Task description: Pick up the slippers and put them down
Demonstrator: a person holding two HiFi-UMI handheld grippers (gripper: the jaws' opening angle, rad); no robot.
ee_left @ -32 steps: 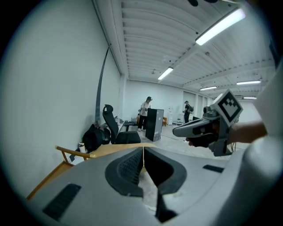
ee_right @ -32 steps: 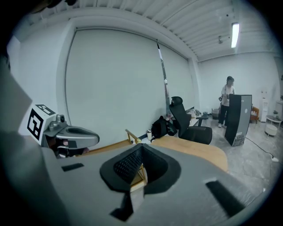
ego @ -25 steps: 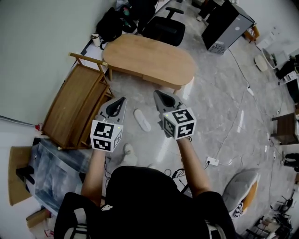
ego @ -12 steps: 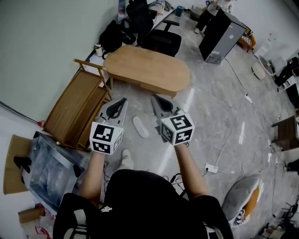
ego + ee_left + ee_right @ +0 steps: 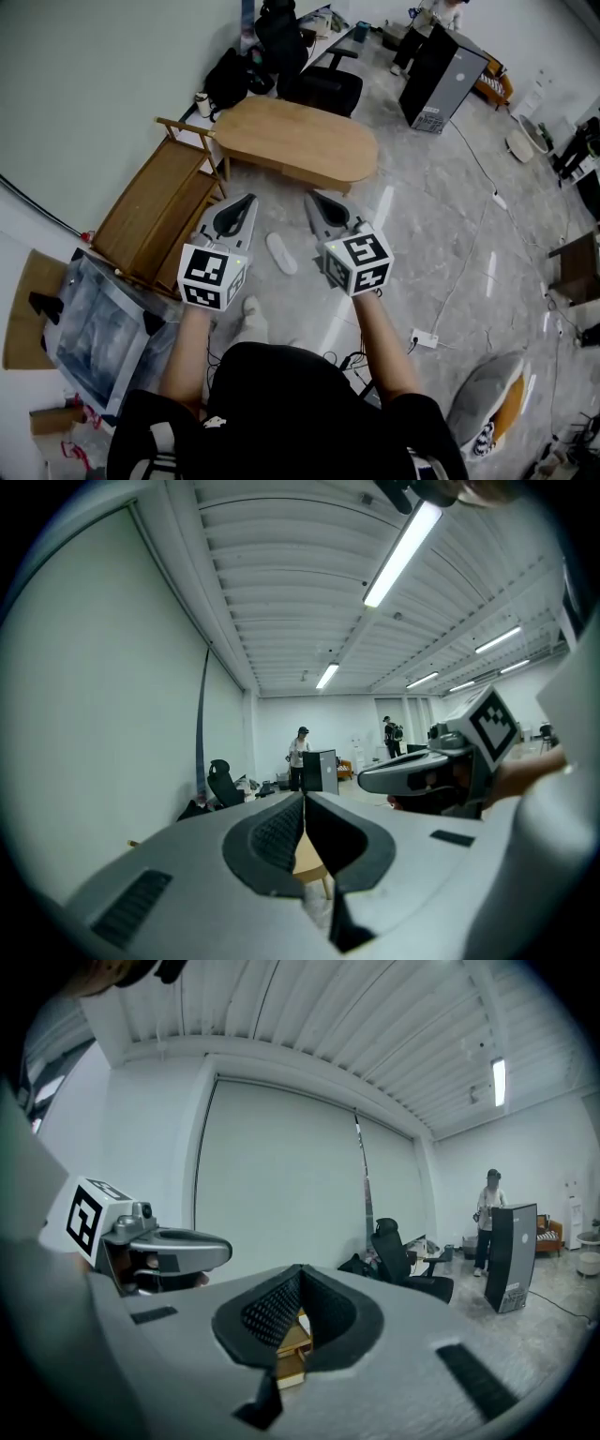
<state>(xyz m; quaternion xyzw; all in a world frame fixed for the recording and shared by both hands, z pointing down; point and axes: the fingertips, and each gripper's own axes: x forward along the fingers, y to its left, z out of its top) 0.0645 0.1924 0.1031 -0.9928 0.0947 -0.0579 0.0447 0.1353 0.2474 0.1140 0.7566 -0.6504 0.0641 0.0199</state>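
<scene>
The grey marbled floor (image 5: 422, 244) takes up most of the head view. On it stand an oval wooden counter (image 5: 295, 141) and, to its left, a slatted wooden rack (image 5: 155, 211).

In front of the person, the left hand-held gripper (image 5: 246, 200) and the right hand-held gripper (image 5: 312, 197) are held side by side, pointing almost level. Each gripper view shows its jaws pressed fully together with nothing between them, so neither has hold of anything.

A pale slipper (image 5: 280, 253) lies flat on the floor, well below the two tips and between them, short of the counter. A second pale shape (image 5: 251, 317) lies nearer the person's body; I cannot tell if it is the other slipper or a foot.

This fits either a slipper waiting to be lifted or one already set back down. In my judgement, any grip on it needs the jaws parted, a steep descent and a bite across the slipper's narrow rim, since it looks thin and floppy.

No brand, label or readable writing shows. The marker cubes (image 5: 213, 275) (image 5: 357, 262) carry only black-and-white square patterns.
</scene>
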